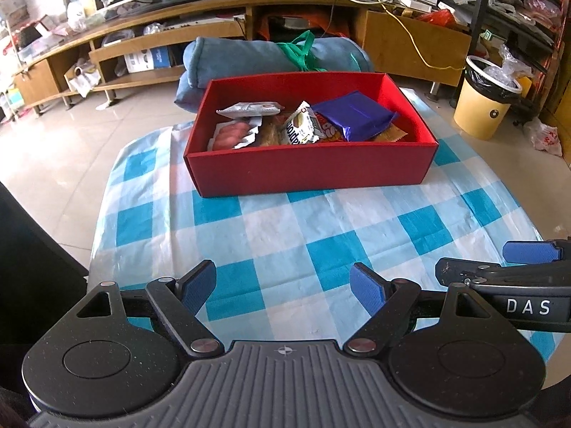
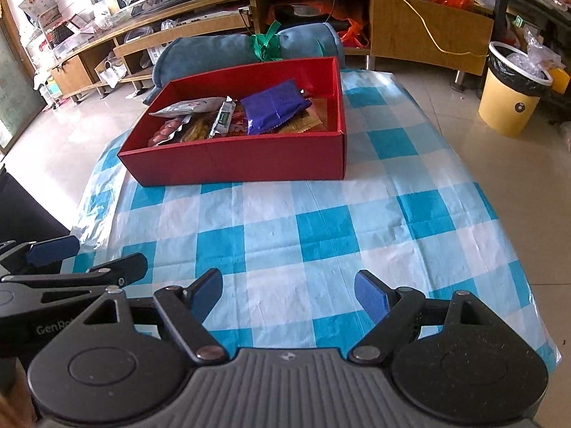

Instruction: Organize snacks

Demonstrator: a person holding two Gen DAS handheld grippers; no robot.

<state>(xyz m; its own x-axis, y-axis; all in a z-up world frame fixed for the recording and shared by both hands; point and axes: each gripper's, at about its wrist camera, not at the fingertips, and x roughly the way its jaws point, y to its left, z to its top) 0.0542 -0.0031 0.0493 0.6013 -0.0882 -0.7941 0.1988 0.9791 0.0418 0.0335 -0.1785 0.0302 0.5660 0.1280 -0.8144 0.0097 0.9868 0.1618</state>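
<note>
A red box point(image 1: 310, 167) point(image 2: 235, 160) stands at the far side of the table on the blue-and-white checked cloth point(image 1: 285, 228) point(image 2: 321, 221). Several snack packets lie inside it: a purple packet point(image 1: 355, 116) point(image 2: 273, 105), a silver packet point(image 1: 249, 110) point(image 2: 192, 106), a white wafer pack point(image 1: 299, 128) and pink sausages point(image 1: 230, 135). My left gripper point(image 1: 283, 287) is open and empty over the near cloth. My right gripper point(image 2: 287, 297) is open and empty too, beside the left; it also shows at the right edge of the left wrist view point(image 1: 499, 267).
A rolled blue blanket point(image 1: 249, 57) point(image 2: 221, 50) with a green tie lies behind the box. A wooden TV cabinet point(image 1: 214, 32) runs along the back wall. A yellow bin point(image 1: 485, 103) point(image 2: 514, 96) stands on the floor at the right.
</note>
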